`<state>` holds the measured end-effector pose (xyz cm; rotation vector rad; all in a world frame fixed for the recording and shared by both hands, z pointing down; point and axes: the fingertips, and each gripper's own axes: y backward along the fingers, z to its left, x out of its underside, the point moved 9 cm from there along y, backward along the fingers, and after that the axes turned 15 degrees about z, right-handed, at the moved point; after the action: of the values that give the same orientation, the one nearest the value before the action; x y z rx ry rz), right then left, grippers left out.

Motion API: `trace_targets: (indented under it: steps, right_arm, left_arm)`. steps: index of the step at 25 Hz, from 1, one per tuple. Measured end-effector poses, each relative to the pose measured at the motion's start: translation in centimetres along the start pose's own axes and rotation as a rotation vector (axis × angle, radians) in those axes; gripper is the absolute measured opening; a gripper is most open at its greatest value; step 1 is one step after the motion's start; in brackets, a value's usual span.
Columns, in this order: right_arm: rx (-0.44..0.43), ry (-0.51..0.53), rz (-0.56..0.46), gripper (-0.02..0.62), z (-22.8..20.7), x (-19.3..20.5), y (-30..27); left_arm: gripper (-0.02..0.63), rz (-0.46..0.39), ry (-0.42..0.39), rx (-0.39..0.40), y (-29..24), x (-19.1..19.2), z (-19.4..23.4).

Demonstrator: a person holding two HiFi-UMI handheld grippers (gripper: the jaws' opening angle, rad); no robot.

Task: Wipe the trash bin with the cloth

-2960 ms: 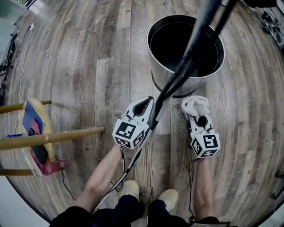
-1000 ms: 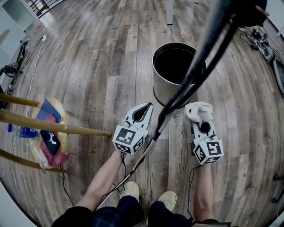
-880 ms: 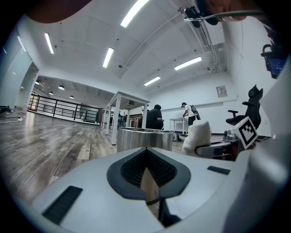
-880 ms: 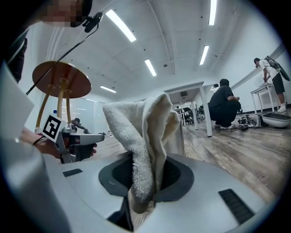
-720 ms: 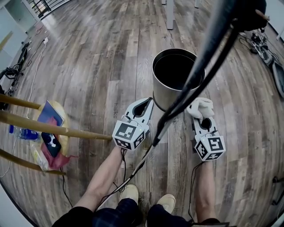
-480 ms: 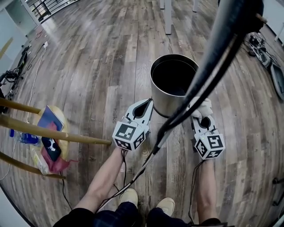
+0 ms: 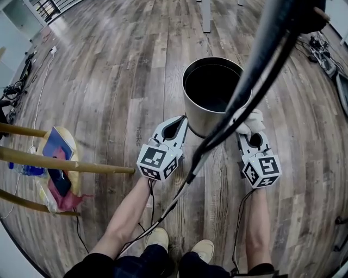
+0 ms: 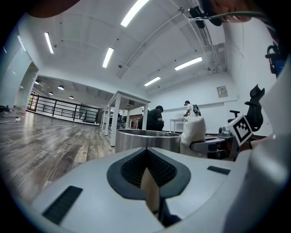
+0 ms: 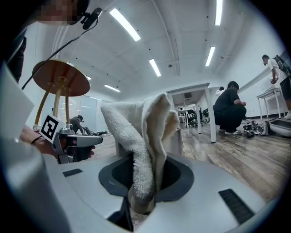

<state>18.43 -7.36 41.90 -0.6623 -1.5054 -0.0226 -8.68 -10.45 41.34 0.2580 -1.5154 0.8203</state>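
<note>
The trash bin (image 7: 197, 117), a round steel can with a dark inside, stands on the wood floor ahead of me. My right gripper (image 7: 249, 129) is shut on a white terry cloth (image 7: 253, 118), held close by the bin's near right side; contact cannot be told. In the right gripper view the cloth (image 9: 144, 132) rises folded out of the jaws and hides most of the bin (image 9: 176, 141). My left gripper (image 7: 181, 120) is shut with nothing in it, its tip by the bin's near left wall. The left gripper view shows the bin (image 8: 148, 139) just ahead.
A thick black cable (image 7: 244, 87) hangs across the head view in front of the bin. Wooden stool legs (image 7: 70, 165) and a bag of items (image 7: 54, 171) lie at the left. Table legs (image 7: 206, 16) stand beyond the bin. People (image 9: 229, 109) are far back in the room.
Both grippers have moved forward towards the bin. The cloth has gone from well short of the bin to right beside its near right wall.
</note>
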Motion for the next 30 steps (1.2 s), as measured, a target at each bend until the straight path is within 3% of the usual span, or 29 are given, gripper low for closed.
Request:
trace_targets:
  steps: [12,21,30]
  right_arm:
    - [-0.014,-0.016,0.062,0.094,-0.9,3.5,-2.5]
    - [-0.024,-0.067,0.155,0.094,-1.2,9.3,-5.4]
    - [-0.021,-0.123,0.233,0.094,-1.5,13.8,-7.2]
  left_arm:
    - [-0.005,0.034,0.052,0.012,-2.1,2.8,1.2]
    - [-0.005,0.145,0.12,0.009,-4.1,9.5,2.2]
    - [-0.005,0.23,0.152,0.014,-4.8,13.6,2.4]
